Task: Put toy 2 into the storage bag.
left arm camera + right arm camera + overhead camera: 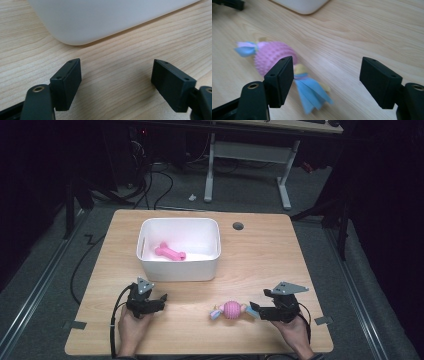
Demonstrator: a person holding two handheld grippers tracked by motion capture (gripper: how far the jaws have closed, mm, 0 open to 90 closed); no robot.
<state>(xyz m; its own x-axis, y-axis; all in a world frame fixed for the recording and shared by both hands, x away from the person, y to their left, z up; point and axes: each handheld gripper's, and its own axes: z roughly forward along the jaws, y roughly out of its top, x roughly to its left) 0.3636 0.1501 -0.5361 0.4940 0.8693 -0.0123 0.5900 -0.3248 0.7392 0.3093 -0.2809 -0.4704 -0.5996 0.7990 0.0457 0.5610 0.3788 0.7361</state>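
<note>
left gripper [161, 298]: jaws wide, empty, near white bin [178, 268] | right gripper [254, 309]: jaws wide, beside pink ball toy [230, 310] | pink bone [170, 252] in bin

Overhead view; two low table-level [260, 255] close-ups

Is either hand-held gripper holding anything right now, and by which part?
Nothing is held. The left hand-held gripper is open over bare table. The right hand-held gripper is open, with the pink spiky ball toy's blue ribbon tail between its jaws, ungripped.
</note>
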